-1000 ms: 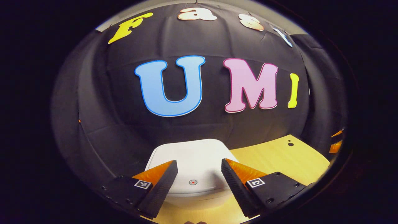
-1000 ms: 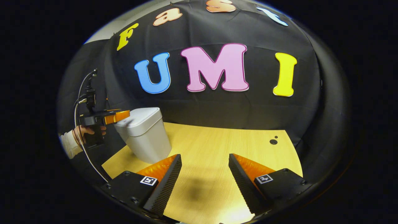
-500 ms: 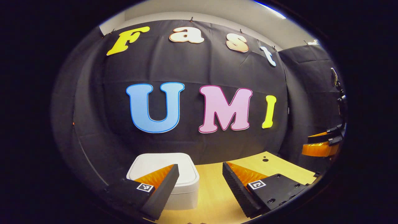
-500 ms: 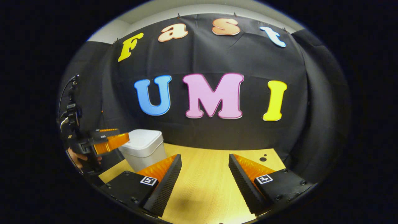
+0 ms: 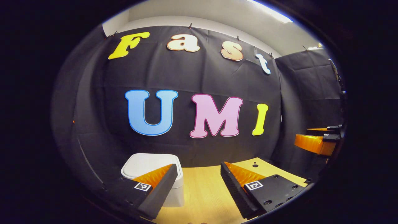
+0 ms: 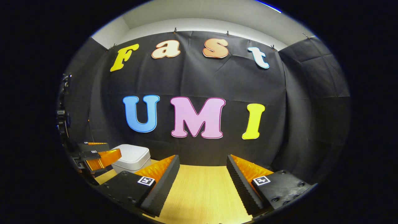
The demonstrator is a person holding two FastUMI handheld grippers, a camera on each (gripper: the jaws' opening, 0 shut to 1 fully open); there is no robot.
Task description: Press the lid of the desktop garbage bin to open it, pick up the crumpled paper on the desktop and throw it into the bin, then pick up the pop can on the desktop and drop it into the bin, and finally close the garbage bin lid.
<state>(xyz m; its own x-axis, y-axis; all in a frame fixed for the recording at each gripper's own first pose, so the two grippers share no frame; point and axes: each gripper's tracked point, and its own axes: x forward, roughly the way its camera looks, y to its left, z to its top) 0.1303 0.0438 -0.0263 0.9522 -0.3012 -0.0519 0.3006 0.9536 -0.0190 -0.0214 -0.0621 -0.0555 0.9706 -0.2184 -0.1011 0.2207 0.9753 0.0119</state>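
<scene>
Left gripper view looks level across the booth: the left hand-held gripper point(image 5: 199, 186) is held up off the table point(image 5: 203, 193), its two fingers spread wide apart with nothing between them. Just beyond its left-side finger sits the white garbage bin point(image 5: 146, 163), near the black cloth wall at the back of the table, with its lid point(image 5: 149, 161) lying flat and closed on top. The finger overlaps the bin's near corner in the picture, but whether it touches I cannot tell. A small dark hole point(image 5: 255, 165) marks the wooden tabletop farther over, close to the wall. At the far edge of this view the right hand-held gripper point(image 5: 315, 143) hangs in the air well apart from the bin, seen side-on.

Right gripper view shows that right hand-held gripper point(image 6: 202, 180) from behind, also raised above the bare wood of the table point(image 6: 199, 189), fingers wide open and holding nothing. Off at its edge stands the garbage bin point(image 6: 130, 158), lid point(image 6: 132, 155) down, and just beside the bin the left hand-held gripper point(image 6: 102, 157) floats with its fingertips pointing toward the bin's side, close by it; contact is not clear from here. A bundle of cable and hardware rises above it along the dark wall.
</scene>
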